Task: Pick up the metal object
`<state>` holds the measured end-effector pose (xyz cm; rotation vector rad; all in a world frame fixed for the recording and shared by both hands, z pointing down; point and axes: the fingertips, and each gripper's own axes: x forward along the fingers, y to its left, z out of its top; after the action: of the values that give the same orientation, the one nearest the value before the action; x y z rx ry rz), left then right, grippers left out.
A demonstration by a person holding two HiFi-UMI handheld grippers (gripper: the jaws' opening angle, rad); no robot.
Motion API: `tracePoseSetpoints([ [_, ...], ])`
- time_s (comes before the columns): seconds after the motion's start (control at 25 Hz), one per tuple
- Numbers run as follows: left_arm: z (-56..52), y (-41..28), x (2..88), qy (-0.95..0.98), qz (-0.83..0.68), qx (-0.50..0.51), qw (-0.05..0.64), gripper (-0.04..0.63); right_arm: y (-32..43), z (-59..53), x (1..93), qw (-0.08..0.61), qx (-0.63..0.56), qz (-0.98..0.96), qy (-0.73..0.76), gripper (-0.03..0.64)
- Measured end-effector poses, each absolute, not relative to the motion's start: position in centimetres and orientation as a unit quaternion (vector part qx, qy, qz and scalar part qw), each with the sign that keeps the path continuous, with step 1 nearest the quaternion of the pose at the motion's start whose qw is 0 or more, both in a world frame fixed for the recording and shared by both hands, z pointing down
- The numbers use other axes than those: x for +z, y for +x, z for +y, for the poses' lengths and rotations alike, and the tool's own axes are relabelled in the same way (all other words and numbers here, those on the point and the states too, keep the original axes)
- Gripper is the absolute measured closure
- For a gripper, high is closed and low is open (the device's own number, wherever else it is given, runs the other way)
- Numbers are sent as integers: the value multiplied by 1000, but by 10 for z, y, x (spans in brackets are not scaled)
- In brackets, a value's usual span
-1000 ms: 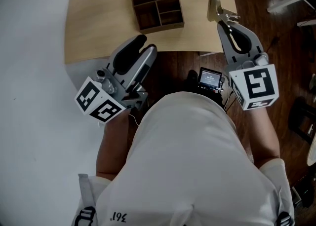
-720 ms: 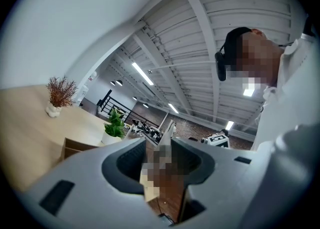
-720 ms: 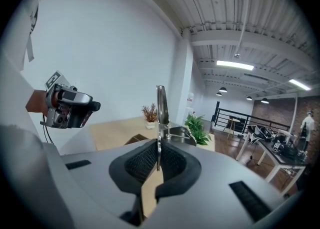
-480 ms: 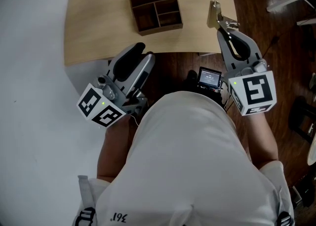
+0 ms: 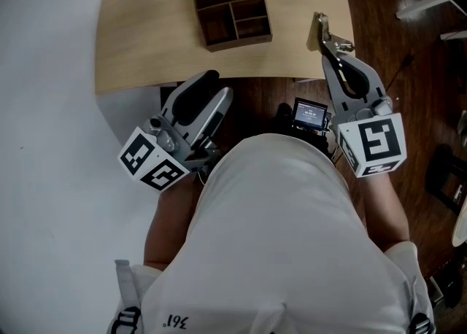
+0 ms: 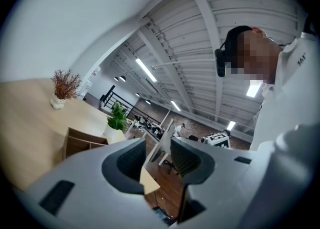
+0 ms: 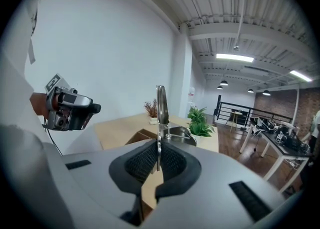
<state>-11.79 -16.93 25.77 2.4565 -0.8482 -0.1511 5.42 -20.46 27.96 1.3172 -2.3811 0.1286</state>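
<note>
The metal object (image 5: 319, 28), a flat bracket-like piece, sticks up from my right gripper (image 5: 332, 39), which is shut on it above the table's right front corner. In the right gripper view the metal object (image 7: 161, 104) stands upright, pinched between the ribbed pads of the right gripper (image 7: 158, 160). My left gripper (image 5: 217, 83) hangs just off the table's front edge, open and holding nothing. In the left gripper view the left gripper (image 6: 159, 162) shows a wide gap between its jaws.
A dark wooden compartment box (image 5: 233, 14) sits on the light wooden table (image 5: 146, 33). A small device with a lit screen (image 5: 310, 115) is at the person's waist. A dried plant in a white pot (image 6: 62, 87) stands at the table's far end. Dark wood floor (image 5: 394, 48) lies to the right.
Both grippers have drawn back a little toward the person. The right gripper has kept hold of the metal object, and the left has stayed open.
</note>
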Motion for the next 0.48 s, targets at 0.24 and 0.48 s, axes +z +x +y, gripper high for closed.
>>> tracePoseSetpoints([
  [0.24, -167, -122, 261, 907, -318, -56, 271, 448, 52, -199, 288, 212, 61, -855, 470, 612],
  [0.48, -165, -122, 264, 905, -319, -55, 276, 448, 53, -195, 295, 216, 73, -854, 467, 612],
])
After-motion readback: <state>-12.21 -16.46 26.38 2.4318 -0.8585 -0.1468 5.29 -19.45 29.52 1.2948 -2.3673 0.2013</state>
